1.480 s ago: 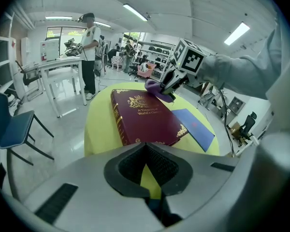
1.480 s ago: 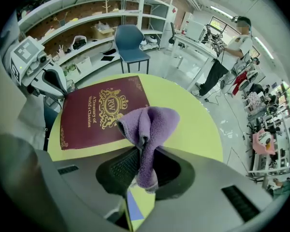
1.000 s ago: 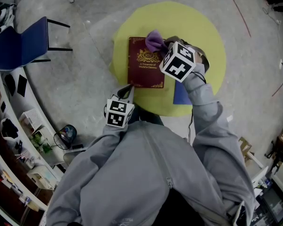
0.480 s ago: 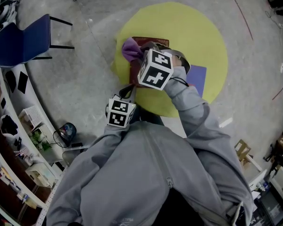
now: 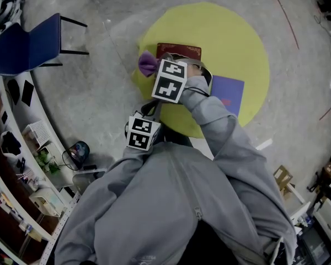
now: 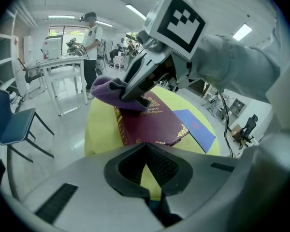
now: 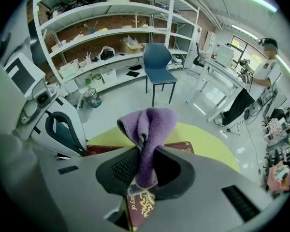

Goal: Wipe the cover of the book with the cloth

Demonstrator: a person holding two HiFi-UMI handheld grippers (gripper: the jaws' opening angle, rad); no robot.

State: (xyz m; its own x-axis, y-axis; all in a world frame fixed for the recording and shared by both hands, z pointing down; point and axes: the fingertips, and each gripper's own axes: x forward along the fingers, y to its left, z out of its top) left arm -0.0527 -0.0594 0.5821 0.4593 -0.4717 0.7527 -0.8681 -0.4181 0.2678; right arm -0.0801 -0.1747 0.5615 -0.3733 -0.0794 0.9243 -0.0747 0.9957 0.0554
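From the head view, we see the book [image 5: 179, 51] lying flat on the yellow table [image 5: 231, 37], mostly hidden under the right gripper [image 5: 161, 68]. The gripper reaches across the cover to its left edge, where the purple cloth [image 5: 147, 63] bulges past the spine side. A blue booklet [image 5: 227, 94] lies just beside the book on the right, out of the wiping path. The left gripper [image 5: 150, 110] sits low at the table's near edge, close to the book's near corner; we judge it is parked there to steady the book if it slides. In the left gripper view, the left gripper [image 6: 147, 178] has its jaws pressed together with nothing between them, and the book [image 6: 150, 124] lies just ahead, apparently untouched. Beyond it, the right gripper [image 6: 135, 88] slants down and presses the cloth [image 6: 111, 88] onto the far part of the cover near the spine. In the right gripper view, the right gripper [image 7: 145, 175] is clamped on a pinched fold of the cloth [image 7: 147, 129]. The loose bulk stands out past the tips, which lets soft fabric rather than the jaws meet the cover. The book [image 7: 140, 207] shows directly beneath. We judge the wipe is mid-stroke at the cover's left edge.
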